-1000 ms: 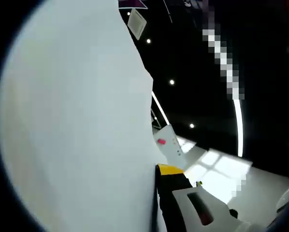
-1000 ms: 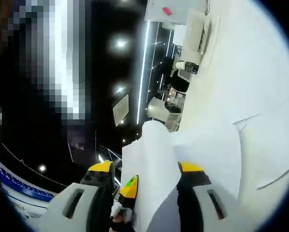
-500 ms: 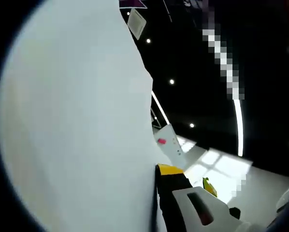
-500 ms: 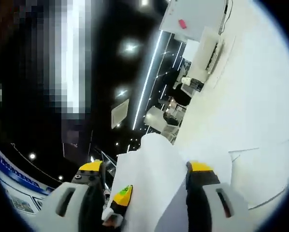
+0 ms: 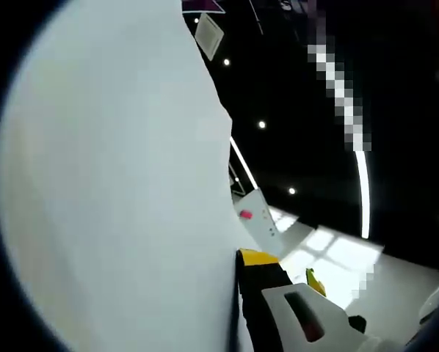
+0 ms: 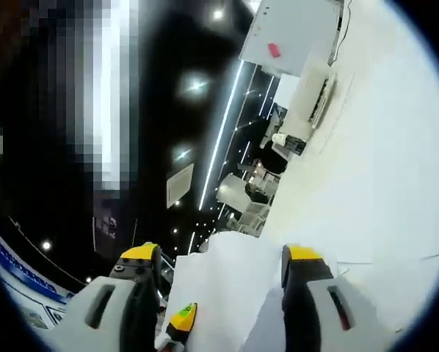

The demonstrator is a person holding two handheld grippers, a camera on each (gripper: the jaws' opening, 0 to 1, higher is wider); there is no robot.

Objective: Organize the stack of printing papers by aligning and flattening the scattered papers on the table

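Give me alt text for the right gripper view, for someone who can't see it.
White paper stands between the right gripper's two yellow-tipped jaws, which rise from the bottom. To the right stretches a white table; behind is a dark room with ceiling lights.

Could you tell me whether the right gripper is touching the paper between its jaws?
Cannot tell: in the right gripper view the paper rises between the right gripper jaws, contact hidden.

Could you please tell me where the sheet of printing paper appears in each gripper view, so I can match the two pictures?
Left gripper view: the printing paper covers the left half, its edge against the yellow-tipped jaw.
Right gripper view: it stands at bottom centre, between the two jaws.
Shared landmark: the white panel with a pink tag.
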